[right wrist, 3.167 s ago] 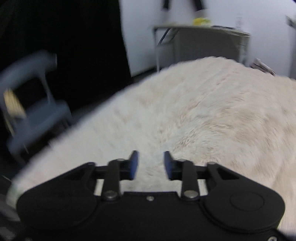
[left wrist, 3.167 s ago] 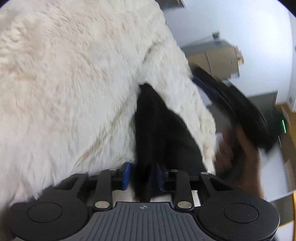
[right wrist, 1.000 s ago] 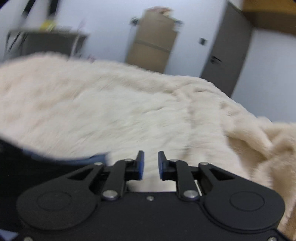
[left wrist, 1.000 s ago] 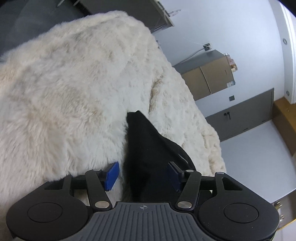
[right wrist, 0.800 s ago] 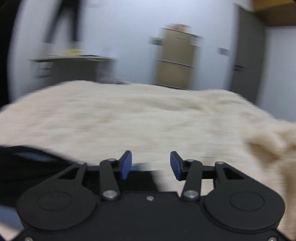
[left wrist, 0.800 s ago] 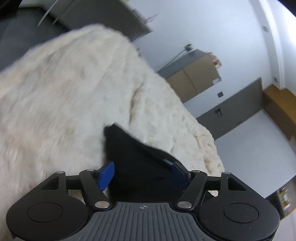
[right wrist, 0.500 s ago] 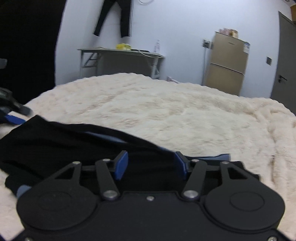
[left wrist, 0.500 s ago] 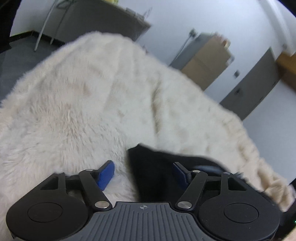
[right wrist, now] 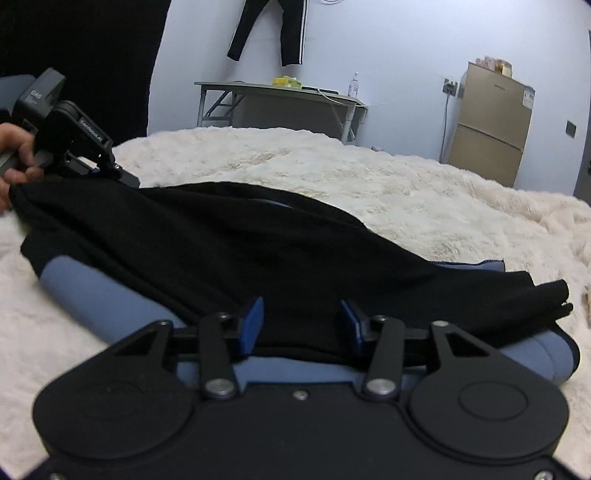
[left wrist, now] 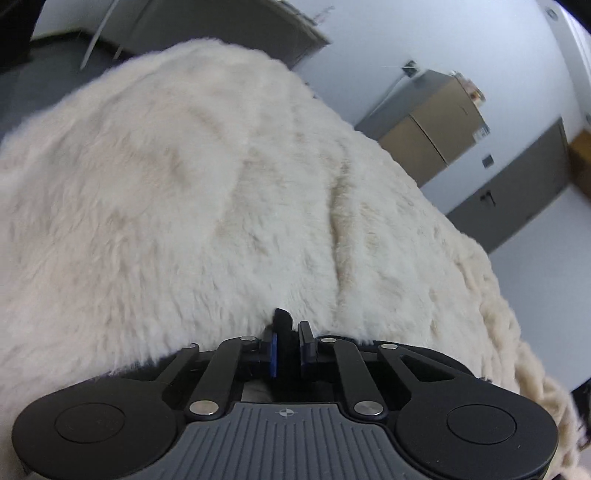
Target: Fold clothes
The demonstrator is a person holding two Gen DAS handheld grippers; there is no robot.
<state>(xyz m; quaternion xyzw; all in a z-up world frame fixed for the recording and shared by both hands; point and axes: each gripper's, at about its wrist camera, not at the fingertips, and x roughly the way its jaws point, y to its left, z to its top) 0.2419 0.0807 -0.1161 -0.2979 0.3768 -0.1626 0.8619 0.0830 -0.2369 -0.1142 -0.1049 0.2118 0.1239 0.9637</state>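
A black garment (right wrist: 258, 236) with grey-blue cuffs and hem (right wrist: 92, 291) lies spread across a cream fluffy blanket (right wrist: 406, 192). In the left wrist view my left gripper (left wrist: 288, 332) has its jaws closing tight on a small fold of the black garment (left wrist: 281, 317), and the blue pads press on it. The right wrist view shows the left gripper (right wrist: 122, 177) at the garment's far left corner, held by a hand (right wrist: 14, 155). My right gripper (right wrist: 301, 317) hovers over the garment's near edge. Its jaws are closing, with cloth between them but not pinched.
The fluffy blanket (left wrist: 221, 203) covers the whole bed. Behind it stand a grey folding table (right wrist: 277, 92) and a tan fridge (right wrist: 491, 122). Black trousers (right wrist: 266, 29) hang on the wall. A dark door (left wrist: 517, 206) is at the right.
My left jaws went from wide open around the black garment to pinched on a small fold. The right gripper swung round and came down over the garment with wider jaws.
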